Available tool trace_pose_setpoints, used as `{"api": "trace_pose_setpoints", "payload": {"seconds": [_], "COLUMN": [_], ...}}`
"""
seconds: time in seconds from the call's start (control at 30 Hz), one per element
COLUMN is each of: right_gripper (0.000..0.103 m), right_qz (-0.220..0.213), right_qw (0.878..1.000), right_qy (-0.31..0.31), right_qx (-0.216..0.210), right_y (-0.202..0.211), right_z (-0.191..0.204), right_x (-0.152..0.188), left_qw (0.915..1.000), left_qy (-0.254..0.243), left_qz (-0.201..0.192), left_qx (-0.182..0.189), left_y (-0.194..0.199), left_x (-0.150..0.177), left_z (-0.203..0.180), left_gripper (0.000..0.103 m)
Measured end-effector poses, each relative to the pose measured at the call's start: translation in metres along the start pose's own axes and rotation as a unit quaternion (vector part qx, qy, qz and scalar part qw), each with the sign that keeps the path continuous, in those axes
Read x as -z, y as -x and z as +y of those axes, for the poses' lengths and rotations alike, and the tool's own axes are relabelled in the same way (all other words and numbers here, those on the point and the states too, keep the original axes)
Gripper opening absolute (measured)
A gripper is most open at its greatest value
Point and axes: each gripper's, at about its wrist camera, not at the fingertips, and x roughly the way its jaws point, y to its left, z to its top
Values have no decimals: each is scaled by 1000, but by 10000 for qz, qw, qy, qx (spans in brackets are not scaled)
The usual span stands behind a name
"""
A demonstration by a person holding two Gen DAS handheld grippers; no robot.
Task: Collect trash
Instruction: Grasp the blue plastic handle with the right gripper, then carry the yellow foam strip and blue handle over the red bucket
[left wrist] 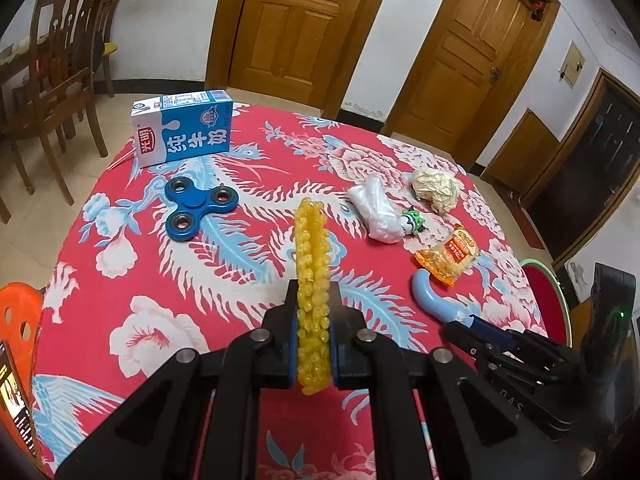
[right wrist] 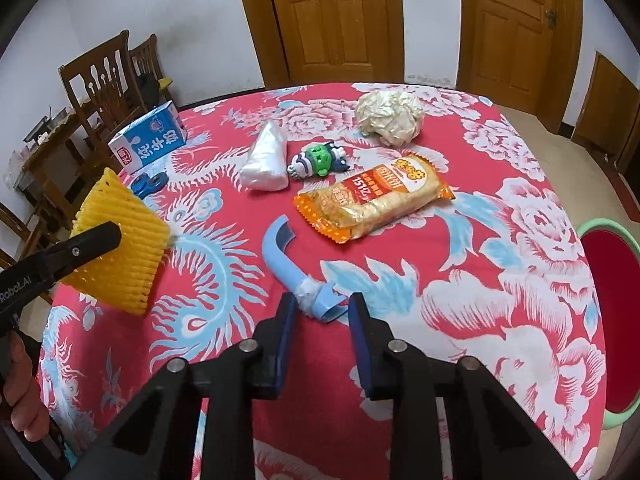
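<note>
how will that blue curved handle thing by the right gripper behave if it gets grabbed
The blue curved handle looks like rigid plastic, so it probably won't flex between the right gripper pads. Its hooked shape will likely swing or pivot when held by the taped end. It seems hollow, so probably light.

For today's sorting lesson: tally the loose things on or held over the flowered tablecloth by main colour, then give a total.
Blue: 3: milk carton, fidget spinner, curved handle
White: 2: plastic bag, crumpled paper
Yellow: 1: foam net
Orange: 1: cracker packet
Green: 1: toy figure
Total: 8
</note>
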Motion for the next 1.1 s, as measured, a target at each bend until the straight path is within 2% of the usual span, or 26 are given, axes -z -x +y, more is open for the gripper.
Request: {"api": "trace_pose_setpoints", "payload": {"seconds": [0.57, 1.1], "right_gripper": [28, 28], "right_qz": [-666, -1157], "right_qw": [9964, 9871], "right_qy": [-450, -1107], "right_qx": [-265, 28], "right_y": [59, 100], "right_z": [-21, -73], "right_x": [16, 22], "left_qw": [9993, 9949], "left_qy": [-248, -691], "left_qz": [-69, -19], "left_qx": [269, 730], "left_y": [10, 8], "left_x": [-3, -10], "left_z": [-33, -86], "left_gripper": [10, 10]}}
